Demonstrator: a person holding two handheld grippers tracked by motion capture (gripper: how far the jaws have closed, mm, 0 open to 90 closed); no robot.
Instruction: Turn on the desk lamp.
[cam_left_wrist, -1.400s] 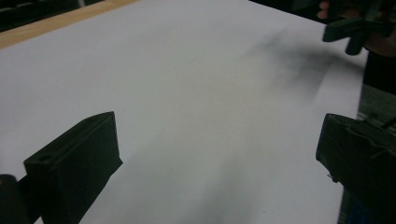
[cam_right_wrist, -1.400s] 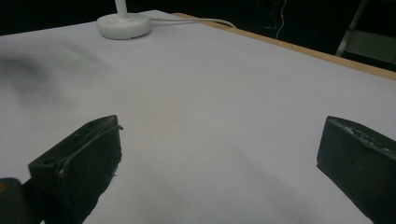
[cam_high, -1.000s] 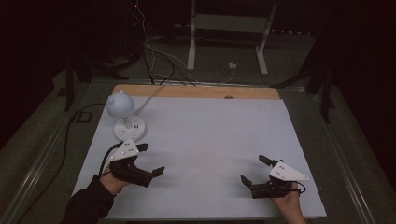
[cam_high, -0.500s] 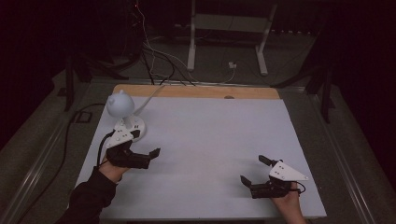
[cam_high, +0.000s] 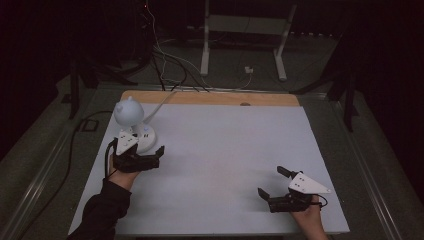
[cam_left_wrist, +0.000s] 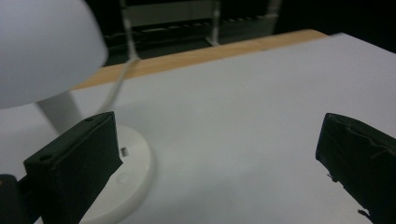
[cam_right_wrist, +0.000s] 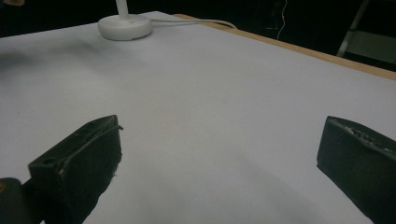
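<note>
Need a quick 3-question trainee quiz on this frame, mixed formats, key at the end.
1. True or false: the left hand-held gripper is shut on the white desk lamp.
2. Which hand-held gripper is nearer the lamp? A) left B) right
3. Fill in: the lamp's round base rests on the ____ table cover.

Key: 1 false, its jaws stand wide open with nothing between them; 2 A; 3 white.
</note>
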